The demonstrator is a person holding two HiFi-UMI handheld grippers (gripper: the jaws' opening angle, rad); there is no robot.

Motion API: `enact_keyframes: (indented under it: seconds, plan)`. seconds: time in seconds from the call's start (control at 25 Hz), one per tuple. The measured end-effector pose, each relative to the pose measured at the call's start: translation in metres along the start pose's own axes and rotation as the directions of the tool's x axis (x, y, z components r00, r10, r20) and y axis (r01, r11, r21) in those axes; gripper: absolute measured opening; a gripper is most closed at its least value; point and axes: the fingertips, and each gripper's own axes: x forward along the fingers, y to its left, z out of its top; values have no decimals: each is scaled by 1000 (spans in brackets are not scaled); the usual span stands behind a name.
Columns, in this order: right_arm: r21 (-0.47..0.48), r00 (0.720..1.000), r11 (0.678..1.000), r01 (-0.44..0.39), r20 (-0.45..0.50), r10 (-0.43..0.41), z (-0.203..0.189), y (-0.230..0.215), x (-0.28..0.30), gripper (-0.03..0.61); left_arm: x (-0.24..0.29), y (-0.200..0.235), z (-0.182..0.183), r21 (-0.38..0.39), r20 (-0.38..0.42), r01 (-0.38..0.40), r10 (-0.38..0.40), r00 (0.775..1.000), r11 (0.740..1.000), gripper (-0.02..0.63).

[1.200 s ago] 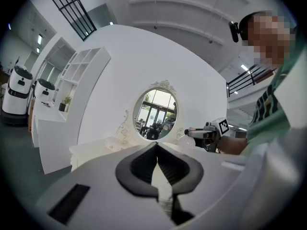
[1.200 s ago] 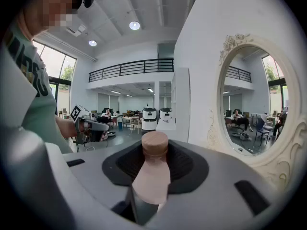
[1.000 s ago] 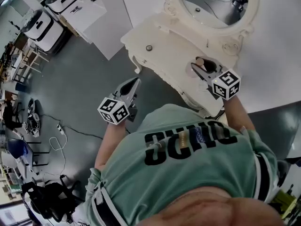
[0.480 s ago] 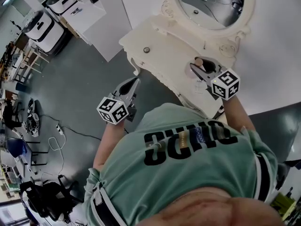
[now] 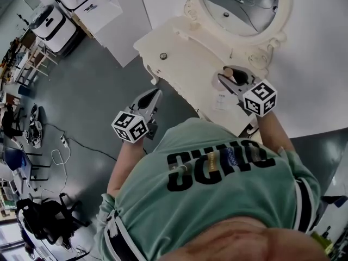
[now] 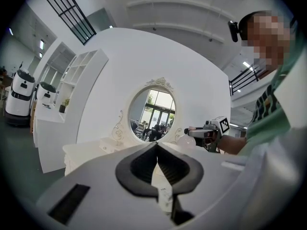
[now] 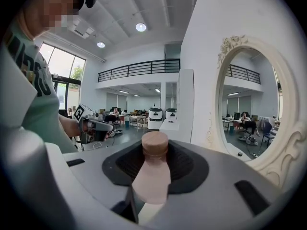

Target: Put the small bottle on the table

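The small bottle (image 7: 152,171), pale pink with a tan cap, is gripped between the jaws of my right gripper (image 7: 154,163). In the head view this gripper (image 5: 232,81) holds the bottle (image 5: 230,73) over the right end of the white dressing table (image 5: 185,50), below the oval mirror (image 5: 244,4). My left gripper (image 5: 154,98) hangs over the grey floor in front of the table, its jaws pressed together with nothing between them (image 6: 157,150). From the left gripper view the right gripper (image 6: 194,132) and the bottle (image 6: 186,140) show in front of the mirror.
A small dark round thing (image 5: 163,56) lies on the table's left part, and a paper tag (image 5: 220,101) near its front edge. White cabinets with robots (image 5: 51,23) stand far left. Cables and chairs (image 5: 38,135) clutter the floor at left. A white wall is behind the mirror.
The head view has shifted a little, so the table sits slightly further left. Both grippers hold nearly the same places, the bottle still in the right one.
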Motion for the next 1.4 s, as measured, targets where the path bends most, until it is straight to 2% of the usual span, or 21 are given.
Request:
enact_keyframes:
  seconds: [0.24,0.48,0.76,1.12,1.28,1.4]
  plan:
    - [9,1000,1000,-28,-6,28,-7,-20,7,127,17,-3,-9,-14,-27,-17,17,999,1000,11]
    - [31,1000,999,-24,-18,25,-18,-25,52,127,16,47,-15,-36,-33,-22,20,999,999,11]
    - [36,999,998,49,-17,-48,-1,-43,147,127,36,157,4,-35,-33,70,-71,997,997,11]
    - [94,985,980,173,-6,-174,49,-67,287,127,55,312,71,13,-84,200,-198,977,980,11]
    - [114,974,967,227,-17,-227,56,-78,330,127,68,363,83,7,-108,251,-249,962,968,11]
    - [124,965,957,262,-33,-260,56,-84,351,127,77,385,85,-1,-124,292,-290,949,956,11]
